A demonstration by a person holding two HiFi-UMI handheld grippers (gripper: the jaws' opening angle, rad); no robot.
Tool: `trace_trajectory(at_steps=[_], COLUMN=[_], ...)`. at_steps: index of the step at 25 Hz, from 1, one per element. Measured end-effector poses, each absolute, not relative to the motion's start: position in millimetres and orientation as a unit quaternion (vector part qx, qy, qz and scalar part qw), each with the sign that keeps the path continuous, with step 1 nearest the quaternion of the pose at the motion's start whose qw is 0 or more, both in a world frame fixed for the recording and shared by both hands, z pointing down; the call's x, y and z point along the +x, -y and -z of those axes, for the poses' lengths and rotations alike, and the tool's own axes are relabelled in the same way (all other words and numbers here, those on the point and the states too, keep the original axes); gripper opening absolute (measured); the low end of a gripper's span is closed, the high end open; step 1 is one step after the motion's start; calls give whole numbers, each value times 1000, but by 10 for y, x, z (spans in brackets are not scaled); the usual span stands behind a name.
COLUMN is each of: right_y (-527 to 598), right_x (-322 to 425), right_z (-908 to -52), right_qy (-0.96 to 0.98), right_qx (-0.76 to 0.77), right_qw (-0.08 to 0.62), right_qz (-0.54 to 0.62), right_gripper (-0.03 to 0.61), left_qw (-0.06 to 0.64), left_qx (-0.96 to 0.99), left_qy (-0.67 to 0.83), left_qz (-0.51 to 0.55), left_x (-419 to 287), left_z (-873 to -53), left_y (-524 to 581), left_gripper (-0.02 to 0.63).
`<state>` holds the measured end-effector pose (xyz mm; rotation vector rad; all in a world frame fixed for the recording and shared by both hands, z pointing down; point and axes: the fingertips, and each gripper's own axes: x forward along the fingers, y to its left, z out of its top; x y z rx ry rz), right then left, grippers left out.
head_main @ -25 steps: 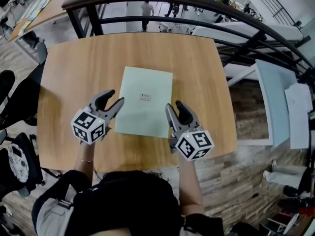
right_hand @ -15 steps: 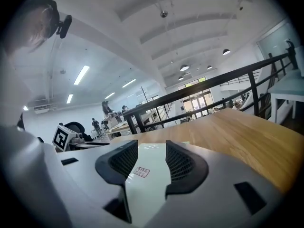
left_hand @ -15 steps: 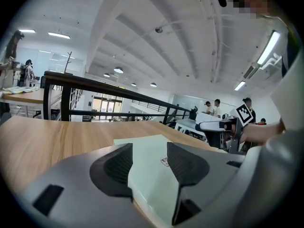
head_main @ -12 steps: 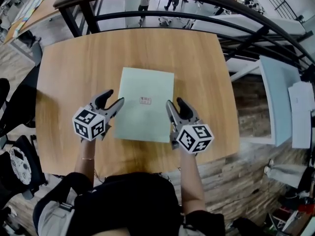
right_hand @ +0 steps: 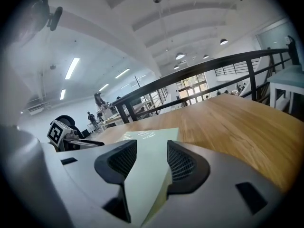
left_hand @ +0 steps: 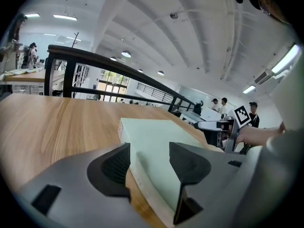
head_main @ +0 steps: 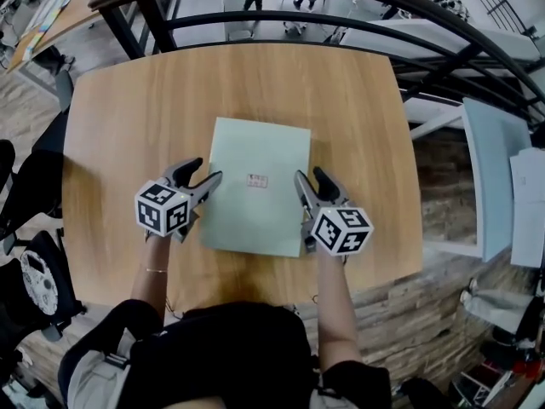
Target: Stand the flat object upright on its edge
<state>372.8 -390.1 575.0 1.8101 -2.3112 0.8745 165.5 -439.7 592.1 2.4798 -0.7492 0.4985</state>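
Observation:
A flat pale green book [head_main: 255, 186] with a small red label [head_main: 257, 180] lies flat on the wooden table [head_main: 128, 126]. My left gripper [head_main: 206, 170] sits at the book's left edge near the front corner. In the left gripper view its jaws [left_hand: 145, 158] are opening and straddle the book's [left_hand: 156, 141] edge, with the pads clear of it. My right gripper [head_main: 311, 175] is at the book's right edge. Its jaws [right_hand: 151, 158] are also opening, with the book's [right_hand: 147, 141] corner between them and not pressed.
A black curved railing [head_main: 341, 24] runs past the table's far edge. A white desk [head_main: 494, 169] stands to the right and dark chairs [head_main: 25, 194] to the left. The table's front edge is close behind both grippers.
Both grippers have edged inward onto the book's side edges and their jaws stand a little wider. The book has stayed flat in place.

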Motion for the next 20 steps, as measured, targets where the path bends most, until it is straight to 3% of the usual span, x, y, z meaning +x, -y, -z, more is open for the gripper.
trace_trajectory(at_steps=[8, 20], right_y=[3989, 4015], right_x=[3788, 3751], right_z=[-6088, -6290], right_qy=[746, 744], right_qx=[577, 551], right_qw=[61, 47], right_qz=[-327, -374], right_gripper=[227, 227], left_qw=[288, 324], left_qx=[896, 889], left_qy=[277, 268], left_qz=[-194, -181], left_x=[1690, 1804], left_z=[-6123, -6217], left_y=[4545, 4555], left_gripper=[255, 261])
